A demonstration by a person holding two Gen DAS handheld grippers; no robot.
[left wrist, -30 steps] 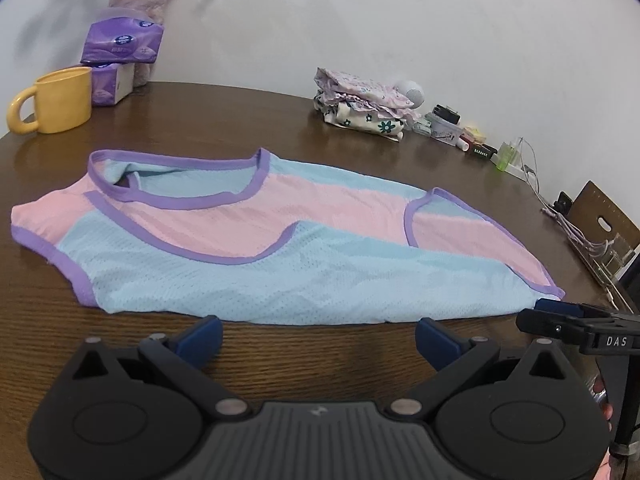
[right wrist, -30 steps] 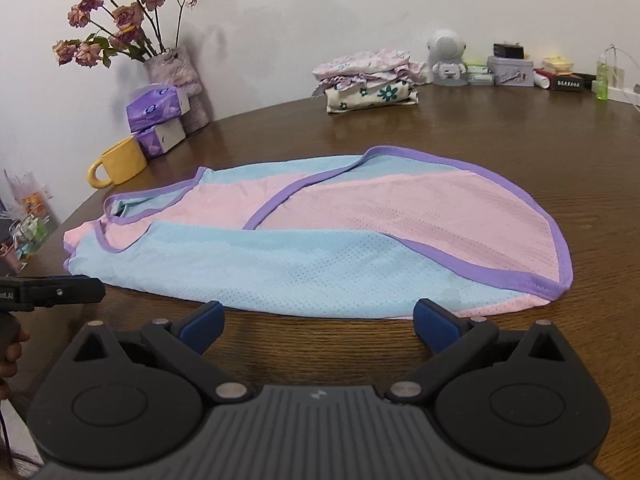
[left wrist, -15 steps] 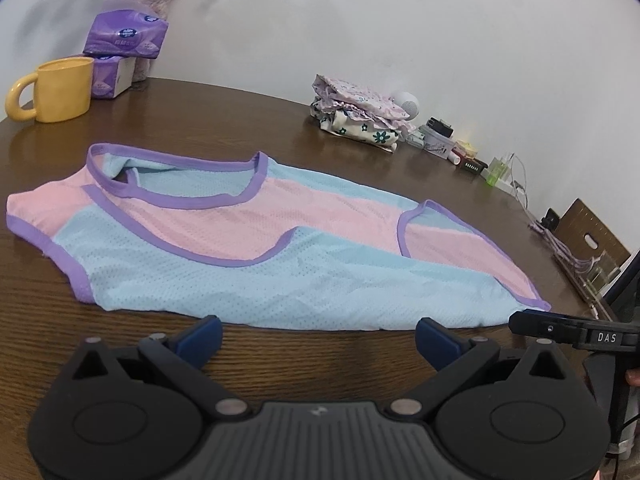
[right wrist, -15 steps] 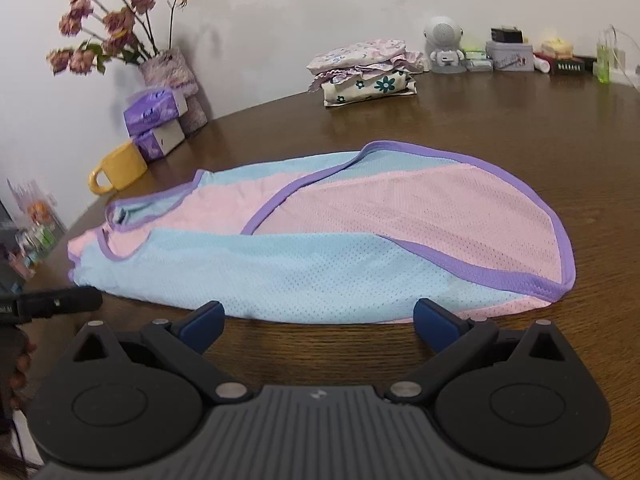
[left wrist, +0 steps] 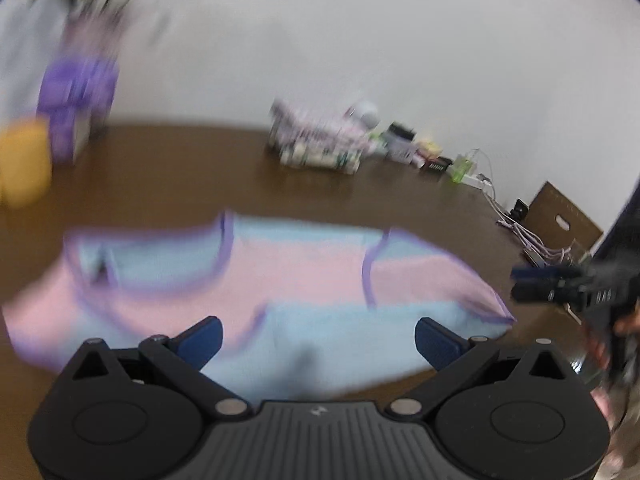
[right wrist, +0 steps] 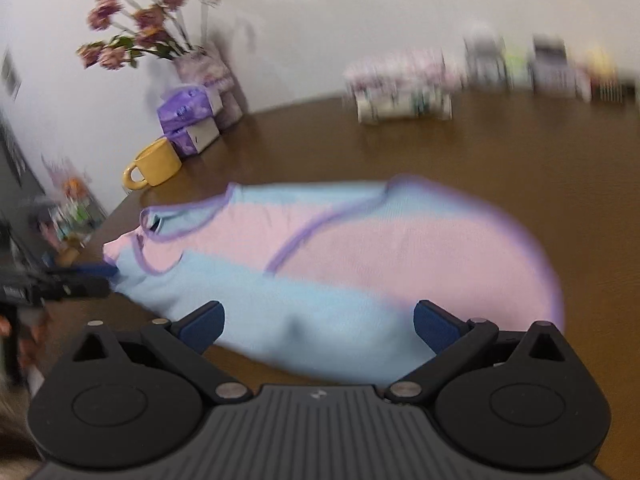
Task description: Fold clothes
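A sleeveless mesh top (left wrist: 280, 280) in pink and light blue with purple trim lies flat on the brown wooden table (left wrist: 200, 168). Both views are blurred by motion. My left gripper (left wrist: 318, 340) is open, its blue fingertips spread over the top's near blue edge. My right gripper (right wrist: 318, 326) is open too, wide above the near blue edge of the top (right wrist: 360, 248). In the left wrist view the right gripper (left wrist: 532, 284) hovers by the top's right corner. The left gripper (right wrist: 80, 280) shows in the right wrist view at the top's left corner.
A yellow mug (right wrist: 154, 164), purple tissue packs (right wrist: 188, 108) and a vase of flowers (right wrist: 132, 36) stand at the table's far left. A stack of folded clothes (right wrist: 400, 92) and small items line the back wall. Cables and a cardboard box (left wrist: 560, 220) lie past the right edge.
Both grippers have moved forward over the top, so its near edge now lies between their open fingers. The views have gone blurry with the motion. The top lies as before.
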